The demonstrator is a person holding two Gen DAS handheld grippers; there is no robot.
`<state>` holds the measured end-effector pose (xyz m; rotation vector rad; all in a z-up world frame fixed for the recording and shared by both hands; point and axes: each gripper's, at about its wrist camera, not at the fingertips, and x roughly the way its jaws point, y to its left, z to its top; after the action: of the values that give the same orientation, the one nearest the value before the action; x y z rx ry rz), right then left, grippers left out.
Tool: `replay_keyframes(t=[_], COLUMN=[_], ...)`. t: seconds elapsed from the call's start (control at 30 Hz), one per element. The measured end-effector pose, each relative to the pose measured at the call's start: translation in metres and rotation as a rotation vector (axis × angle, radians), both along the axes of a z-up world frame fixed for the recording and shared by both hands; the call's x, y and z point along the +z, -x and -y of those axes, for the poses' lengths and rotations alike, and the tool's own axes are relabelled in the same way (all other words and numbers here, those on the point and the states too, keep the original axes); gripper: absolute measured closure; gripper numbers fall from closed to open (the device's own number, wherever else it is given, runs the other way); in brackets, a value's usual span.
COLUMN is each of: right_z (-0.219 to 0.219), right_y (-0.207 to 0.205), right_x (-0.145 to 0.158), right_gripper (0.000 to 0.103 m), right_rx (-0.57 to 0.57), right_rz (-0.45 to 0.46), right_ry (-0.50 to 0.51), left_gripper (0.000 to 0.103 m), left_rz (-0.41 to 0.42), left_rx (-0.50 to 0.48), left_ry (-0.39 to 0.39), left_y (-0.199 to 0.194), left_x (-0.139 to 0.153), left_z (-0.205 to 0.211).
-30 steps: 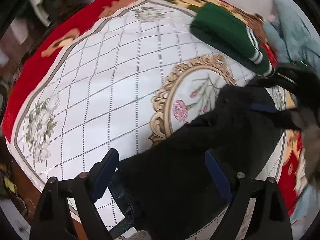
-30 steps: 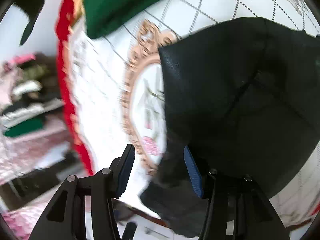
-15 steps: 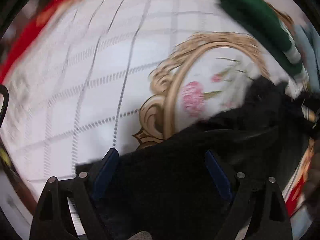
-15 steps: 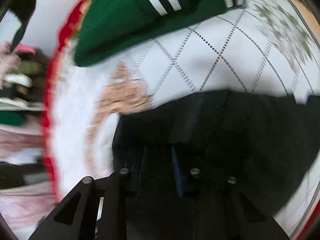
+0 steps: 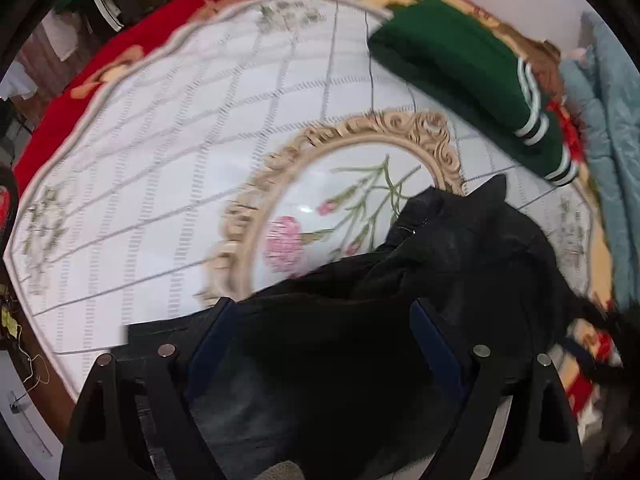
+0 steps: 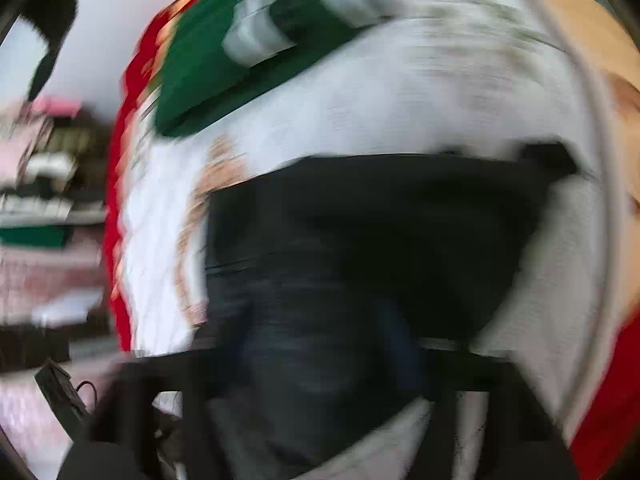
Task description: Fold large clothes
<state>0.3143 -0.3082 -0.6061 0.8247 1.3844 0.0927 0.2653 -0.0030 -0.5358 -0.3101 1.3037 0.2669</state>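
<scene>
A large black garment (image 5: 460, 256) lies bunched on a white tablecloth (image 5: 180, 152) with a grid and a gold flower medallion. My left gripper (image 5: 320, 320) hovers over the garment's near part with its jaws wide apart; black cloth lies between and under them, not pinched. The right wrist view is heavily blurred by motion. There the black garment (image 6: 380, 240) fills the middle and lower frame and hides my right gripper's fingers, so their state is unclear.
A folded green sweater (image 5: 460, 76) with white stripes lies at the far right of the table; it also shows in the right wrist view (image 6: 224, 60). Light blue cloth (image 5: 608, 152) lies along the right edge. The tablecloth has a red border (image 5: 80, 92). Shelves with clutter stand beyond the table (image 6: 44, 200).
The left gripper stayed open and swung over the garment. The right gripper closed from open on the garment's edge half a second ago and is now moving fast, with the cloth over it.
</scene>
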Motion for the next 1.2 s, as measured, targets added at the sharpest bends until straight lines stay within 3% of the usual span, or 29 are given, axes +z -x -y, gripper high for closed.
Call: replay_keyframes(t=[0.1, 0.13, 0.27, 0.3, 0.33, 0.43, 0.53, 0.63, 0.7, 0.77, 0.9, 0.97, 1.0, 1.07, 1.2], right_z=[0.052, 0.066, 0.083, 0.084, 0.082, 0.086, 0.093, 0.103, 0.106, 0.108, 0.097, 0.087, 0.079, 0.053, -0.027], right_y=[0.031, 0.038, 0.035, 0.033, 0.028, 0.031, 0.067, 0.127, 0.151, 0.166, 0.162, 0.150, 0.140, 0.109, 0.039], right_x=[-0.036, -0.050, -0.094, -0.098, -0.099, -0.095, -0.069, -0.065, -0.074, -0.069, -0.019, 0.020, 0.032, 0.042, 0.021], right_gripper=[0.021, 0.021, 0.021, 0.032, 0.061, 0.086, 0.090, 0.088, 0.082, 0.069, 0.068, 0.068, 0.068, 0.068, 0.076], right_rx=[-0.133, -0.175, -0.238, -0.252, -0.267, -0.314, -0.404, -0.480, -0.441, -0.371, -0.148, -0.055, -0.023, 0.071, 0.285], right_rz=[-0.054, -0.062, -0.023, 0.019, 0.046, 0.054, 0.033, -0.097, -0.190, -0.246, -0.202, -0.105, -0.067, -0.008, -0.012], right_ry=[-0.007, -0.045, -0.216, -0.253, -0.254, -0.256, -0.238, -0.213, -0.218, -0.165, 0.079, 0.189, 0.190, 0.092, -0.092], left_gripper=[0.005, 0.000, 0.000, 0.000, 0.000, 0.000, 0.000, 0.000, 0.000, 0.000, 0.000, 0.000, 0.000, 0.000, 0.000], left_rz=[-0.059, -0.057, -0.039, -0.037, -0.032, -0.036, -0.030, -0.034, -0.032, -0.035, -0.006, 0.010, 0.019, 0.026, -0.014], left_rx=[0.026, 0.043, 0.034, 0.023, 0.009, -0.020, -0.091, -0.209, -0.287, -0.320, -0.240, -0.182, -0.146, -0.091, 0.009], left_ry=[0.023, 0.032, 0.056, 0.044, 0.020, -0.009, 0.005, 0.018, 0.016, 0.021, 0.074, 0.061, 0.035, -0.003, -0.060], left_y=[-0.017, -0.018, -0.021, -0.020, -0.020, -0.024, -0.027, -0.032, -0.033, -0.030, -0.007, 0.004, 0.014, 0.023, 0.036], left_x=[-0.050, -0.053, -0.054, -0.053, -0.051, -0.046, -0.042, -0.042, -0.041, -0.033, -0.003, 0.010, 0.016, 0.015, -0.003], left_z=[-0.004, -0.005, -0.016, -0.015, -0.015, -0.014, -0.004, 0.015, 0.025, 0.026, 0.009, 0.006, -0.002, -0.011, -0.024])
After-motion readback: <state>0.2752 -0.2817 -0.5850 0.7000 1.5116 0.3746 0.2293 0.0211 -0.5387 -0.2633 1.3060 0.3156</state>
